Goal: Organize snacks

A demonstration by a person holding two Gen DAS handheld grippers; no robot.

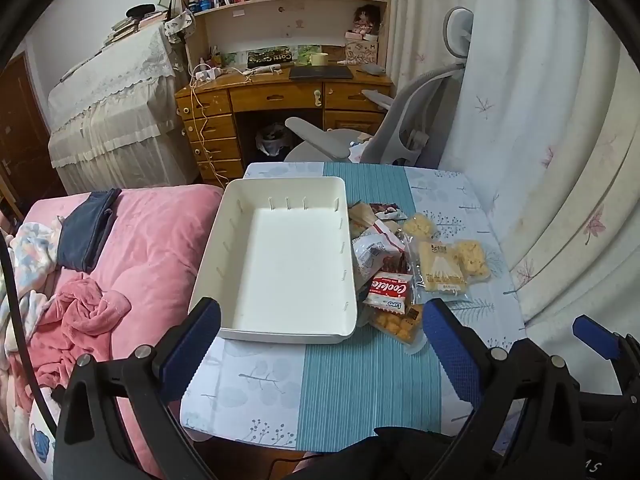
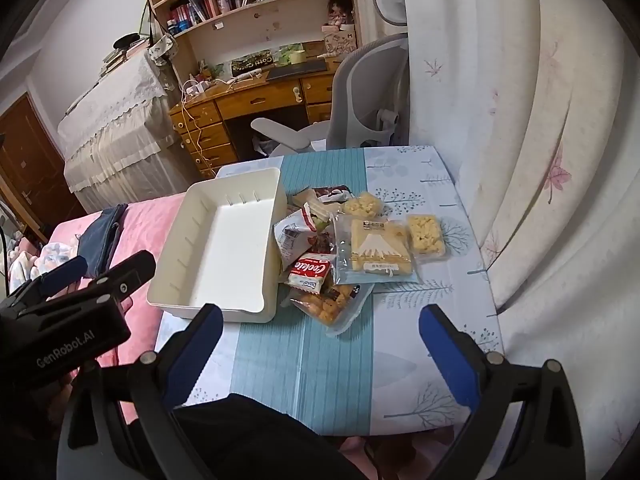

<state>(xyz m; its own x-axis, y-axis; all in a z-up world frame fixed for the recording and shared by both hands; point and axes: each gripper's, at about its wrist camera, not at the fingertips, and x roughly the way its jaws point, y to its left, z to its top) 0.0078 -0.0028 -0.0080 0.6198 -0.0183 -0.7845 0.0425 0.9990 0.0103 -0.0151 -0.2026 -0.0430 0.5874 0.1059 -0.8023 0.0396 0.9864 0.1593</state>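
Both spread wide over striped tablecloth (image 1: 360, 392): left gripper (image 1: 320, 344), right gripper (image 2: 320, 340); beyond, bare white tray (image 1: 288, 256) touching heaped snack packets (image 2: 340, 256).

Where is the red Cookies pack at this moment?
In both views the Cookies pack lies on the table, just right of the white tray, atop the snack pile and above the orange snack bag.
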